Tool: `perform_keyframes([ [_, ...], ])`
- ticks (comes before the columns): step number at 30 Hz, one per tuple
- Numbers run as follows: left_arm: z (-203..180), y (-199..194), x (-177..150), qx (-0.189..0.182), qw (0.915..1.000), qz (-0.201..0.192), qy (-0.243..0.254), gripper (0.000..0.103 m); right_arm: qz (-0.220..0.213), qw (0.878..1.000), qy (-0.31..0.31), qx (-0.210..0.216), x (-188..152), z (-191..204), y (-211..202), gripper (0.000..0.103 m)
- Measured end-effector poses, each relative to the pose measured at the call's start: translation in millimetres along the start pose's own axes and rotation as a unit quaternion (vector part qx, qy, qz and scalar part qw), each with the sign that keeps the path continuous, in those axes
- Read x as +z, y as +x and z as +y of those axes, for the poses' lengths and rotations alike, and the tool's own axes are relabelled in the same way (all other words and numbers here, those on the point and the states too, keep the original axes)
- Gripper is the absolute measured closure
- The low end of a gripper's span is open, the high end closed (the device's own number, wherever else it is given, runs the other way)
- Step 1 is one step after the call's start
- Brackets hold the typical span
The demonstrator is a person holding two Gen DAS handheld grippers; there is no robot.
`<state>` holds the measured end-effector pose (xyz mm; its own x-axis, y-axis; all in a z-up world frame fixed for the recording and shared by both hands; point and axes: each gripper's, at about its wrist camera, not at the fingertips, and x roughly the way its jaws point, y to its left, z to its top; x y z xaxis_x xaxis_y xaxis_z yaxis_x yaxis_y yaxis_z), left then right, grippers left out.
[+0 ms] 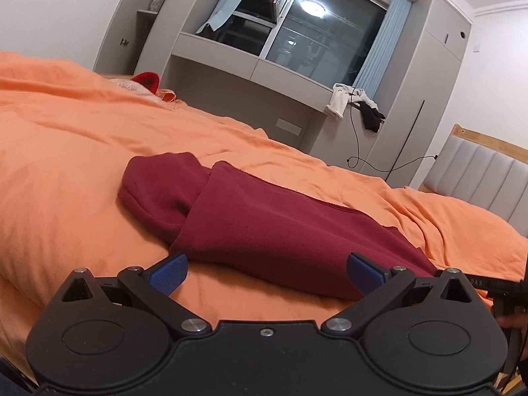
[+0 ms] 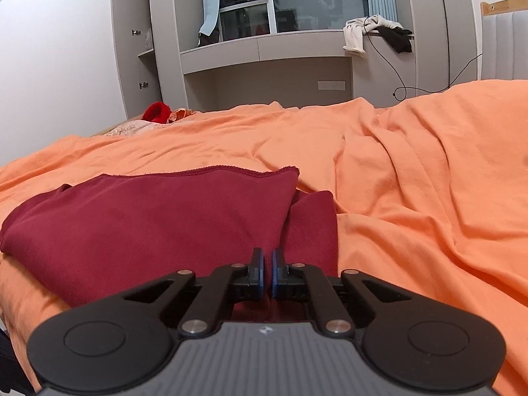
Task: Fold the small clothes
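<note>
Orange-covered bed (image 1: 82, 151), folded maroon garment (image 1: 264, 224) on it, red item (image 1: 147, 79) far end

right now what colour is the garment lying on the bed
Dark red, plain, no pattern garment; the right wrist view shows it best.

A home bedroom: an orange-covered bed (image 2: 412, 171), padded headboard (image 1: 478, 178), built-in grey wardrobes (image 2: 138, 49) and curtained window (image 1: 313, 26).

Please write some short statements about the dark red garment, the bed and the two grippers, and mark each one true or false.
1. The dark red knit garment lies on the orange bedsheet. True.
2. The left gripper has its jaws closed tight. False: they stand wide open.
3. The right gripper has its blue pads nearly together. True.
4. The garment is spread out flat in a single layer. False: it is folded over itself.
5. White and black clothes hang from the grey ledge. True.
</note>
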<state>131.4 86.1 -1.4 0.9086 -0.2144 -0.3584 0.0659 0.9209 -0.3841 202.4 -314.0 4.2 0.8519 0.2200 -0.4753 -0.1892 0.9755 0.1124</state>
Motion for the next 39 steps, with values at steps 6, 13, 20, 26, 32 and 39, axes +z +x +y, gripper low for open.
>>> perform_keyframes([
  [6, 3, 9, -1, -0.006, 0.9997, 0.019, -0.018, 0.001, 0.003, 1.0, -0.005, -0.02, 6, 0, 3, 0.076],
  [13, 3, 15, -6, -0.009, 0.999, 0.031, -0.03, 0.001, -0.037, 0.997, -0.048, -0.04, 19, 26, 1, 0.027],
  [20, 5, 19, -7, -0.013, 0.9984, 0.036, -0.042, 0.001, -0.07, 0.993, -0.096, 0.01, 17, 78, 3, 0.004],
  [26, 12, 22, -6, -0.02, 0.9956, 0.038, -0.083, 0.001, -0.087, 0.985, -0.144, 0.028, 2, 122, 10, 0.001],
  [32, 13, 25, -7, -0.02, 0.9938, 0.036, -0.104, 0.001, -0.118, 0.975, -0.184, 0.027, -2, 154, 15, 0.0],
  [39, 10, 26, -8, -0.02, 0.9941, 0.037, -0.1, 0.001, -0.057, 0.985, -0.159, 0.025, -26, 167, 40, 0.001],
])
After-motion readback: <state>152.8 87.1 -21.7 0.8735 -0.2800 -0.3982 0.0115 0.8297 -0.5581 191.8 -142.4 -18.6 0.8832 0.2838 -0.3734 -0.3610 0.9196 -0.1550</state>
